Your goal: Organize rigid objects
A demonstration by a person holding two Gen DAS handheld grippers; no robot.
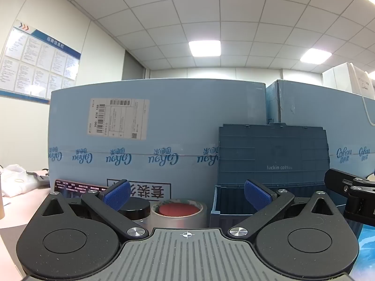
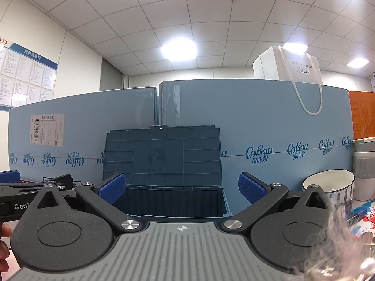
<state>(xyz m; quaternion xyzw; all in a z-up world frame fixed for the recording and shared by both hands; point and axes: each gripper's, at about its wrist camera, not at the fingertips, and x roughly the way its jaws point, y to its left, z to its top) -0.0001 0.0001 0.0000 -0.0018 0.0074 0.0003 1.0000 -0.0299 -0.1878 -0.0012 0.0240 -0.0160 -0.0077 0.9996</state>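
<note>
Blue storage box (image 2: 173, 201) stands lid-up and looks empty (floor hidden), so with my left gripper (image 1: 186, 193) and right gripper (image 2: 181, 187) both wide apart and holding nothing, tape roll (image 1: 179, 215), jar (image 1: 137, 209) and bowl (image 2: 328, 183) remain unsorted.

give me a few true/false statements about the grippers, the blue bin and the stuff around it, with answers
1. Both grippers are shut on objects. False: the left gripper and the right gripper are open and hold nothing.
2. The blue storage bin has its lid raised. True.
3. A roll of tape sits left of the bin. True.
4. The jar beside the tape has a white lid. False: the jar has a black lid.
5. A white bowl stands right of the bin. True.
6. The white paper bag lies inside the bin. False: it sits on top of the light blue cartons.
</note>
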